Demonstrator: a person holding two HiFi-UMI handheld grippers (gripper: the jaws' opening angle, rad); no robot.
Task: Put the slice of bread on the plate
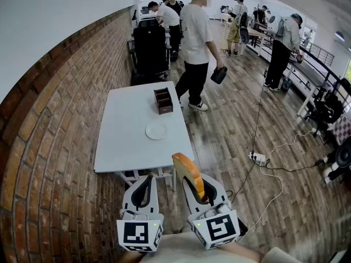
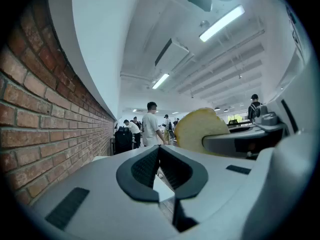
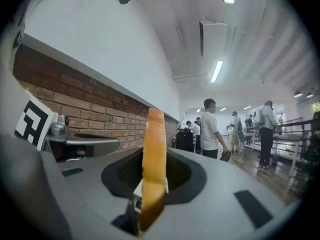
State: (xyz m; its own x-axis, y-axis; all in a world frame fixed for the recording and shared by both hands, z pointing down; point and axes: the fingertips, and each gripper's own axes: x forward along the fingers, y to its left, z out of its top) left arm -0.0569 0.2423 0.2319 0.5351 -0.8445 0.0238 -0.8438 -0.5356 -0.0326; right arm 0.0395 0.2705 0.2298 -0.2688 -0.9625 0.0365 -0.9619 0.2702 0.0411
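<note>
Golden-crusted slice of bread (image 1: pixel 187 170) stands upright on its edge, clamped between the jaws of the right gripper (image 1: pixel 194 181). It is held up in the air, short of the near edge of a white table (image 1: pixel 118 141). The left gripper (image 1: pixel 145 184) sits just beside it with its jaws closed together and nothing between them. A small white plate (image 1: pixel 156 131) lies bare on the table, well ahead of the bread, with a dark wooden box (image 1: pixel 163 100) beyond it. A brick wall runs along the left, and people stand further down the room. The pick-up looks done. Carrying the slice over the plate, lowering it and letting go are still to come.
</note>
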